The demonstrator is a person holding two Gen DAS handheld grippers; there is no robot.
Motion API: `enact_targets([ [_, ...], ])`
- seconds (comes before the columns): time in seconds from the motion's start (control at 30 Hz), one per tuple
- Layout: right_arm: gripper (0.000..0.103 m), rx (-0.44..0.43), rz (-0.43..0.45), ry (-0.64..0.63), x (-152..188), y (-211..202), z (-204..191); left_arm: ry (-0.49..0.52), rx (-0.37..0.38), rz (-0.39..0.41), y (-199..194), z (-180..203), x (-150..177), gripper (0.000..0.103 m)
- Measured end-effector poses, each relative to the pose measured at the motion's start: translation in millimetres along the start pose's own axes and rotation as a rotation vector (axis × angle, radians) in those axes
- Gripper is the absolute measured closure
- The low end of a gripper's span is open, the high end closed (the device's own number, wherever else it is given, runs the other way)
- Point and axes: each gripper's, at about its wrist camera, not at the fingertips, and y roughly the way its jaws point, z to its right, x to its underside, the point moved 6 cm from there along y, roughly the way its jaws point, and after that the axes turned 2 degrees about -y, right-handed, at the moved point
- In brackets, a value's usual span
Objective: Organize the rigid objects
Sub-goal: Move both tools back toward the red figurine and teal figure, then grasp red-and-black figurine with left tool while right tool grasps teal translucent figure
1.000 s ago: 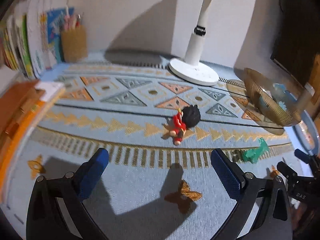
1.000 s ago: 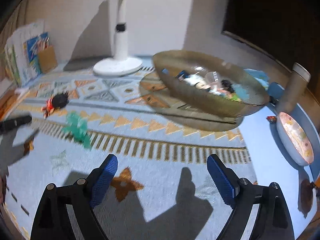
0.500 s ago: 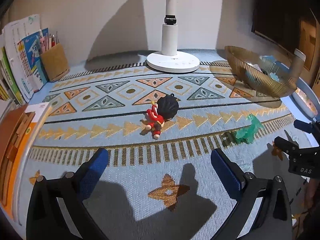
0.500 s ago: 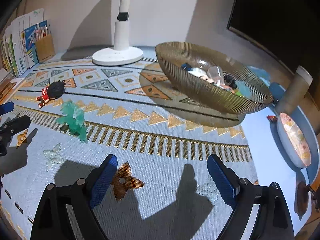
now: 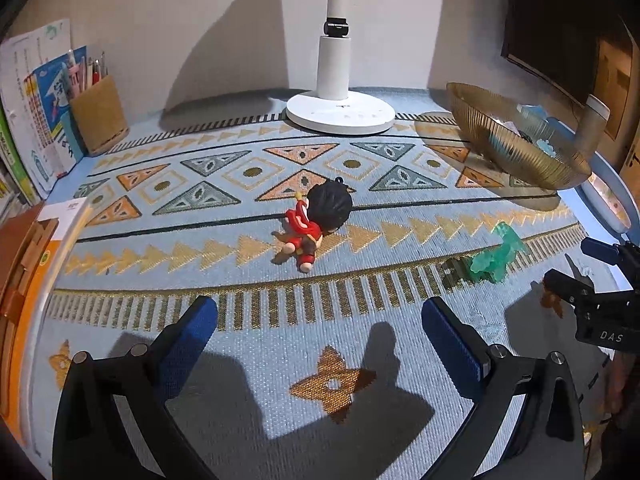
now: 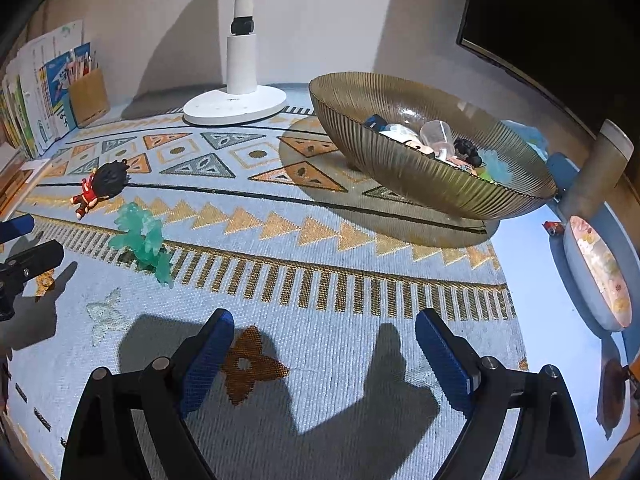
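A red figurine with a black head (image 5: 314, 224) lies on the patterned mat, also in the right wrist view (image 6: 100, 188). A translucent green toy (image 5: 494, 254) stands to its right, also in the right wrist view (image 6: 142, 238). A ribbed amber glass bowl (image 6: 404, 168) holding several small toys sits at the back right, also in the left wrist view (image 5: 516, 148). My left gripper (image 5: 320, 336) is open and empty, short of the figurine. My right gripper (image 6: 324, 350) is open and empty, to the right of the green toy.
A white lamp base (image 5: 340, 114) stands at the back. A pen holder (image 5: 98, 118) and books (image 5: 36, 108) are at the back left. An orange box (image 5: 28, 280) lies at the left edge. A round pale case (image 6: 600, 272) lies right of the bowl.
Both views have steadied and levelled. The left view swung so the figurine sits nearer centre. The right gripper drew back a little from the bowl. Both jaws stayed open.
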Motion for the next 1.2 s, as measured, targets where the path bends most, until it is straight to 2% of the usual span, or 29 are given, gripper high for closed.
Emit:
enact_targets([
  [0.17, 0.012, -0.027, -0.004, -0.013, 0, 1, -3, 0.023, 0.000, -0.023, 5, 4, 1, 0.001],
  [0.5, 0.012, -0.054, -0.007, 0.003, -1, 2, -1, 0.002, -0.001, -0.056, 10, 0, 3, 0.001],
  [0.8, 0.012, -0.041, -0.003, 0.000, 0, 0, -2, 0.004, -0.014, -0.047, 9, -1, 1, 0.001],
  [0.97, 0.012, -0.030, -0.002, -0.002, -1, -1, -1, -0.037, 0.068, -0.109, 18, -8, -4, 0.001],
  [1.07, 0.012, -0.082, -0.074, -0.010, -1, 8, -10, -0.046, 0.061, -0.142, 26, -17, -18, 0.002],
  [1.13, 0.010, -0.198, -0.102, 0.044, -3, 10, -21, -0.043, 0.073, -0.143, 31, -19, -27, 0.002],
  [1.2, 0.010, -0.269, -0.090, 0.059, -11, 7, -35, -0.026, 0.058, -0.144, 40, -19, -38, 0.002],
])
